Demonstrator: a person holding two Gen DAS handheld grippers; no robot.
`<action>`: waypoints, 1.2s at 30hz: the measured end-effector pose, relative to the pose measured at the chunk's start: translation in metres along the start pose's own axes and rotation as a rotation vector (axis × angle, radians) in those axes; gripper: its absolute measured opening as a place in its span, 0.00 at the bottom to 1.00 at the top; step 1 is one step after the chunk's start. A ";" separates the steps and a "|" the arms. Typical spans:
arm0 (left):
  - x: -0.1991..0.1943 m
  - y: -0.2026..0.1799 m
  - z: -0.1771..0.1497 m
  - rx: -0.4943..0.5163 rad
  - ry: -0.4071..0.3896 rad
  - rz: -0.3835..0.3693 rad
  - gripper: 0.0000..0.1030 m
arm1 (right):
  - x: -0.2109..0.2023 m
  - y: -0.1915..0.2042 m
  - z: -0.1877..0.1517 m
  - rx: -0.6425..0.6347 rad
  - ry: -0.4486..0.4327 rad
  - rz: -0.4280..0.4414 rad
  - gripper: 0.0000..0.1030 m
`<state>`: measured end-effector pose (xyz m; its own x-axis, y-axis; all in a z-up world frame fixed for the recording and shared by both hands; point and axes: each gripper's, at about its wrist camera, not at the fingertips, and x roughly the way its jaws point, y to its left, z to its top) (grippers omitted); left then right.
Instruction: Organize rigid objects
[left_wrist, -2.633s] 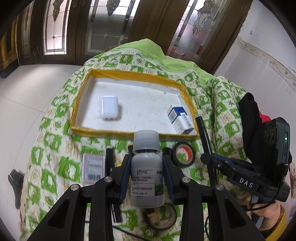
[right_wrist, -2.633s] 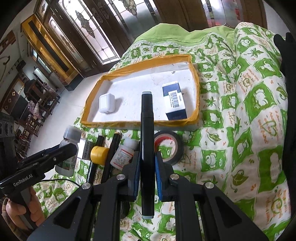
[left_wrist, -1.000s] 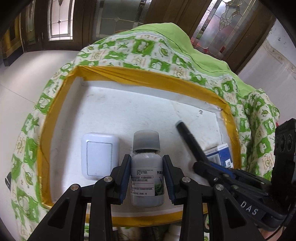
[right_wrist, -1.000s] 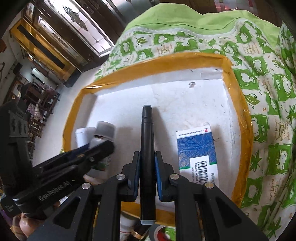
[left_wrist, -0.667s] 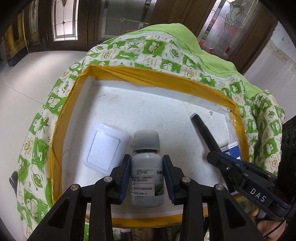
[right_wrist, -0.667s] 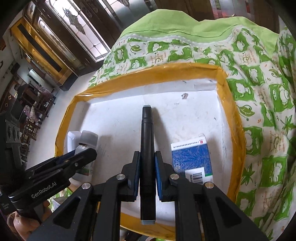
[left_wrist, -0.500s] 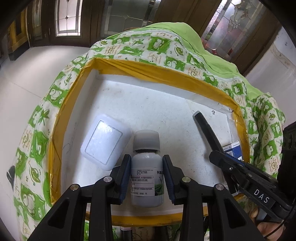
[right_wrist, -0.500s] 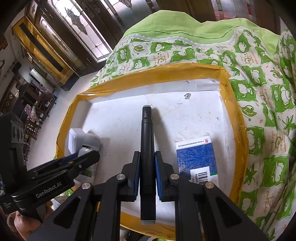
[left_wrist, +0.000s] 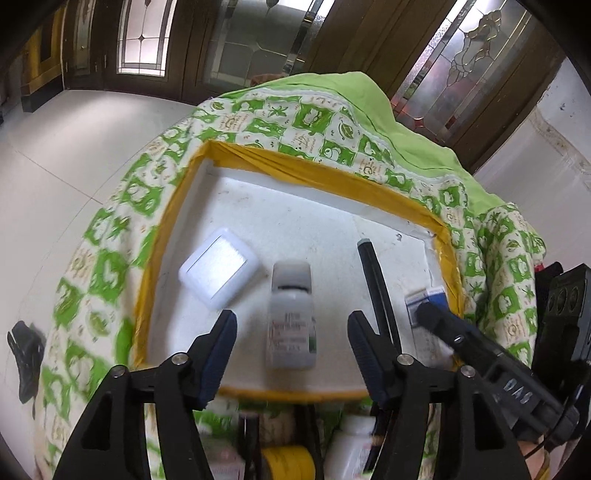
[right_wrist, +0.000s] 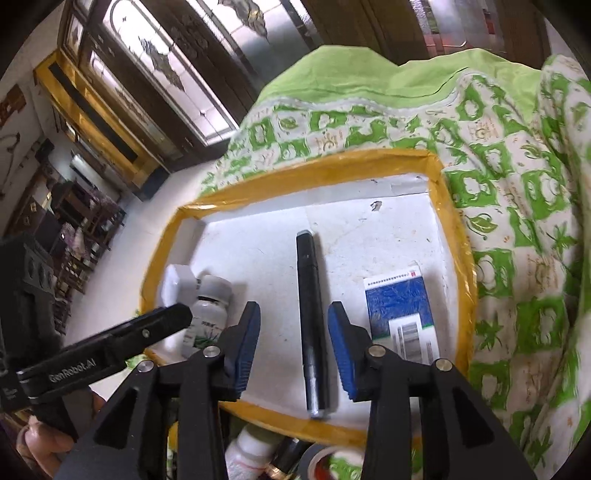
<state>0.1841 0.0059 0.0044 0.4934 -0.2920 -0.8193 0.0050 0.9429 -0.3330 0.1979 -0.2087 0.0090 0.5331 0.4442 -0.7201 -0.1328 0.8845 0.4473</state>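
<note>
A white tray with a yellow taped rim (left_wrist: 295, 166) lies on the green patterned cloth. My left gripper (left_wrist: 290, 325) is open, and a grey-capped white bottle (left_wrist: 291, 321) lies in the tray between its fingers, untouched. My right gripper (right_wrist: 293, 317) is open, and a black marker (right_wrist: 310, 314) lies in the tray between its fingers, its near end on the rim. The tray also holds a white wall switch (left_wrist: 218, 273) at the left and a blue medicine box (right_wrist: 402, 314) at the right. The marker (left_wrist: 376, 288) and the bottle (right_wrist: 207, 314) show in both views.
Outside the tray's near rim (right_wrist: 273, 410) lie a white pill bottle (right_wrist: 247, 454), a roll of black tape (right_wrist: 325, 461) and a yellow-capped item (left_wrist: 288, 461). The cloth (right_wrist: 517, 221) drops off to the floor (left_wrist: 55, 166) at the left.
Both grippers have opened. The bottle has left my left gripper and the marker my right one; both now lie flat in the tray. Both grippers have pulled back a little.
</note>
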 end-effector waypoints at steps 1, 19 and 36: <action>-0.007 0.002 -0.005 -0.003 -0.007 0.000 0.70 | -0.006 0.001 -0.001 0.003 -0.014 0.006 0.55; -0.071 0.043 -0.116 -0.047 -0.060 0.041 0.79 | -0.067 0.010 -0.078 0.056 -0.014 0.038 0.81; -0.056 0.021 -0.109 0.094 -0.100 0.128 0.72 | -0.081 0.017 -0.132 0.053 0.090 0.052 0.81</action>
<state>0.0619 0.0243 -0.0078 0.5791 -0.1559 -0.8002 0.0161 0.9835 -0.1799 0.0418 -0.2113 0.0047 0.4493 0.5020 -0.7390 -0.1124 0.8524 0.5108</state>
